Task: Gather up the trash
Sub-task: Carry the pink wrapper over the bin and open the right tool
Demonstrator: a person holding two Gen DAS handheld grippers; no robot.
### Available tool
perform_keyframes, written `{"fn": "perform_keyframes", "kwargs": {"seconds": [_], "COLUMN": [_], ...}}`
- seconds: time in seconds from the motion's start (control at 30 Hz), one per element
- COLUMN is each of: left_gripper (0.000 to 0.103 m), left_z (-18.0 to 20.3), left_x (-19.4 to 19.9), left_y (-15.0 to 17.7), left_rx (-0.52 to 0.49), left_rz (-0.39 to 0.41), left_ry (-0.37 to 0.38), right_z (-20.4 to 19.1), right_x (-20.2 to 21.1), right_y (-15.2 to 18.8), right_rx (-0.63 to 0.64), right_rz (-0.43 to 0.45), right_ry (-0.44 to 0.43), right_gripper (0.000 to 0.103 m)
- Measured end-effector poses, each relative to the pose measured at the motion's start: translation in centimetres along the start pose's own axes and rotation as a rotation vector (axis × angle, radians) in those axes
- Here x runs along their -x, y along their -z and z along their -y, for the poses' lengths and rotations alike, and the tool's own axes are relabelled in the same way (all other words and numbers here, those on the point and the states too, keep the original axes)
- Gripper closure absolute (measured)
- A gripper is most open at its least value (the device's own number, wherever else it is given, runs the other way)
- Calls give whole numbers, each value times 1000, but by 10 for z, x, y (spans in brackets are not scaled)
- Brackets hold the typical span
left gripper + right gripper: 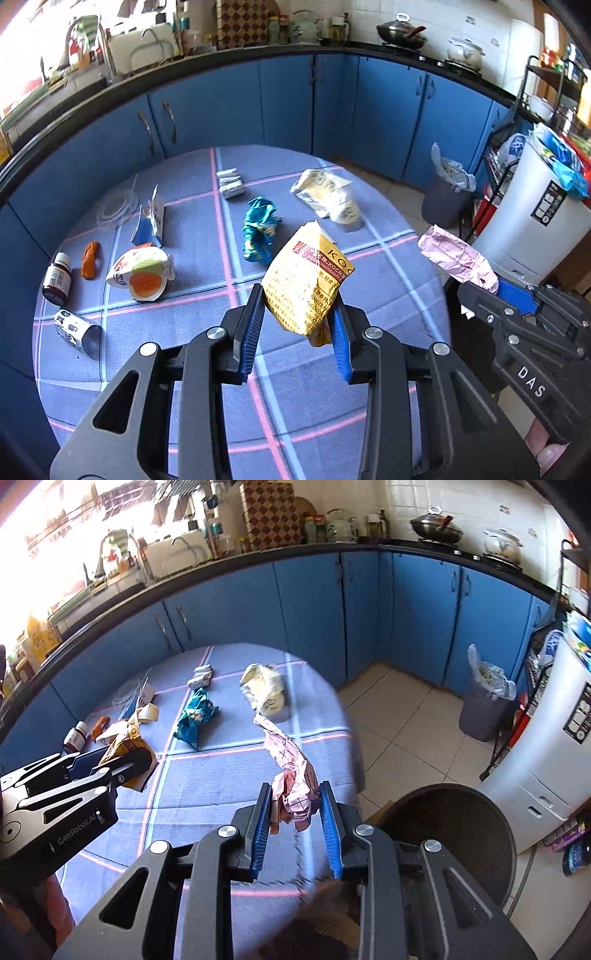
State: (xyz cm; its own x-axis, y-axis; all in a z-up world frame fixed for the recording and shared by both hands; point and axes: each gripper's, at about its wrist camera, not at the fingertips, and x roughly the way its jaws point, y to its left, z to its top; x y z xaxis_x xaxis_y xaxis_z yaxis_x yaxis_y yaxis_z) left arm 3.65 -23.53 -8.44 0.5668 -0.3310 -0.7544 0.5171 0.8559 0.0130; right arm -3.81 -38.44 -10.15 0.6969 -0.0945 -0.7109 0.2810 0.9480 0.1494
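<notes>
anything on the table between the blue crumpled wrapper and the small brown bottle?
Yes. In the left wrist view, an orange-and-green lidded cup and an orange scrap lie between blue wrapper and brown bottle.

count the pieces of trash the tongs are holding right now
2. The yellow packet is pinched in the left tongs, lifted over the table. The pink checked wrapper is pinched in the right tongs near the table's edge.

Left claw (298,328) and right claw (293,819) both angled downward, jaws clamped on loads.
</notes>
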Motion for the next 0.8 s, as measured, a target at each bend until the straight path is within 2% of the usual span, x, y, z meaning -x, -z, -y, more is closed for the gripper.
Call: {"fn": "perform_keyframes", "kwargs": {"seconds": [0.43,0.8], "left_gripper": [68,68], "left_z": [57,101], "left_x": [23,28], "left_y": [-1,-8], "left_rx": [-94,-174], "left_rz": [32,58], "left_ry": [13,9], "right_z": [54,95], "right_x": [47,64], "right_y": [17,28], "right_rx": [-99,-163], "right_rz": [73,111], "right_ry": [49,78], "right_gripper": [77,77]}}
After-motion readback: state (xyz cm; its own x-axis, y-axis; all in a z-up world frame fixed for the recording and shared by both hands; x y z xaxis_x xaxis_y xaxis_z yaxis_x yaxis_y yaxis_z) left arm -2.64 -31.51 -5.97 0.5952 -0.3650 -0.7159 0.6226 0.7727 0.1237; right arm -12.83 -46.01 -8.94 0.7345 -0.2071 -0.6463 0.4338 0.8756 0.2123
